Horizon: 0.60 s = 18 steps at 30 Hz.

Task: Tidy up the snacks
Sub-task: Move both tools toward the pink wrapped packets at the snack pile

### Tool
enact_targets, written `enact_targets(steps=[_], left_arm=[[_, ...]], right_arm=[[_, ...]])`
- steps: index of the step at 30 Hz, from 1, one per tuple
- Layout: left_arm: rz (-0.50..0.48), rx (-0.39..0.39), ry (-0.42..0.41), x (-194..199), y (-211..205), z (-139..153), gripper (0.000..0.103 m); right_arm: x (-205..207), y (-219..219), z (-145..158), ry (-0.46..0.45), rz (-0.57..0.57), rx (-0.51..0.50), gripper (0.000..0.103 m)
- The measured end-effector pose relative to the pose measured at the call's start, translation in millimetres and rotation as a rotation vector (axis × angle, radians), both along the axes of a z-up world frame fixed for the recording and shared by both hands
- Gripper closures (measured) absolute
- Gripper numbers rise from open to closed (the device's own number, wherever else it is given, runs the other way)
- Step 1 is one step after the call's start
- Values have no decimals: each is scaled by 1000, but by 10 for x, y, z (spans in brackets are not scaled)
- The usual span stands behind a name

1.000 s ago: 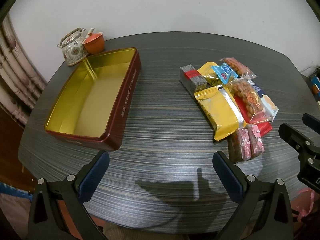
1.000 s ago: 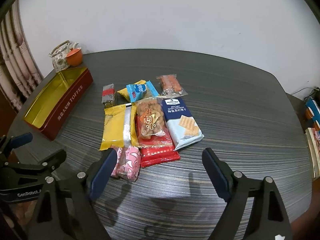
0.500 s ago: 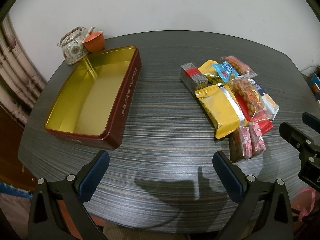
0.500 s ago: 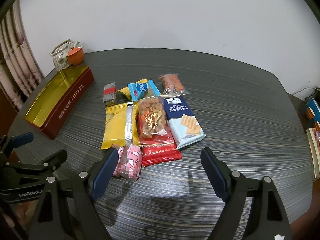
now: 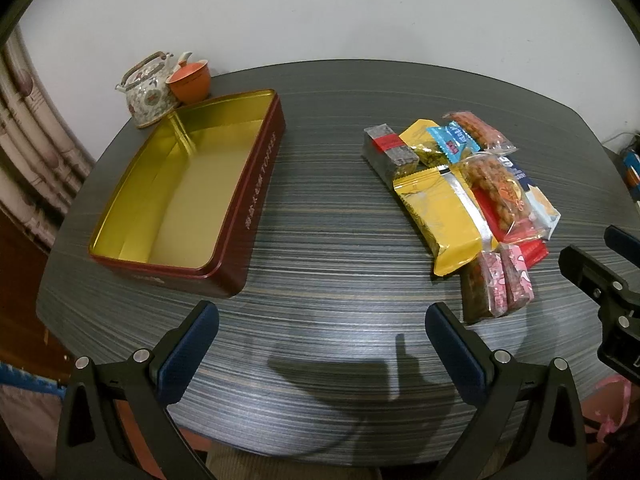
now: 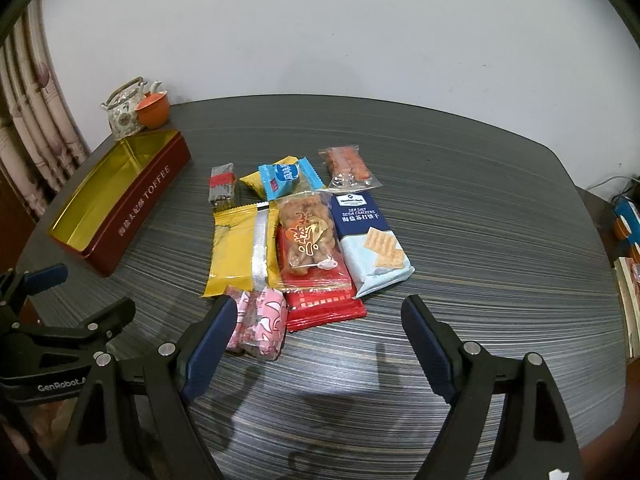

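Note:
A pile of snack packets lies on the dark striped table [image 6: 480, 240]: a yellow packet [image 6: 240, 248], a clear bag of fried snacks [image 6: 308, 236] on a red packet [image 6: 328, 304], a blue cracker packet [image 6: 370, 236], pink-wrapped bars [image 6: 260, 320], a grey bar [image 6: 221, 182]. An empty red toffee tin [image 5: 188, 196] with a gold inside stands left of them. My left gripper [image 5: 320, 344] is open over the table's front, between tin and snacks. My right gripper [image 6: 316, 332] is open, just short of the red packet.
A patterned teapot [image 5: 150, 92] and an orange cup [image 5: 190, 82] stand behind the tin at the table's far left. A curtain [image 6: 28, 128] hangs at the left. Books and cables [image 6: 628, 240] lie off the table's right edge.
My right gripper has moved forward towards the snack pile, which now sits closer between its fingers. My left gripper has barely moved.

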State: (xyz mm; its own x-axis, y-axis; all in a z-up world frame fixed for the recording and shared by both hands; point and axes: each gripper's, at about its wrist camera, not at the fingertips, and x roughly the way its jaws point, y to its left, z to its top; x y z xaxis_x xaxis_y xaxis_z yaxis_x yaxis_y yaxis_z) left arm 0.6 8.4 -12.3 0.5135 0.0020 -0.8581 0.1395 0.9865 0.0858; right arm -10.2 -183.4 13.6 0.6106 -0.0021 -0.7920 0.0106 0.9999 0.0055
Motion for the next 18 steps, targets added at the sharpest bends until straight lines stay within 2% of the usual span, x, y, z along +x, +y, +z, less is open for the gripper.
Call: enact_targets(steps=[18], left_arm=[[3,-3,3,-20,62,-26,1]], right_arm=[[-9,62,-11,10,23,5,24]])
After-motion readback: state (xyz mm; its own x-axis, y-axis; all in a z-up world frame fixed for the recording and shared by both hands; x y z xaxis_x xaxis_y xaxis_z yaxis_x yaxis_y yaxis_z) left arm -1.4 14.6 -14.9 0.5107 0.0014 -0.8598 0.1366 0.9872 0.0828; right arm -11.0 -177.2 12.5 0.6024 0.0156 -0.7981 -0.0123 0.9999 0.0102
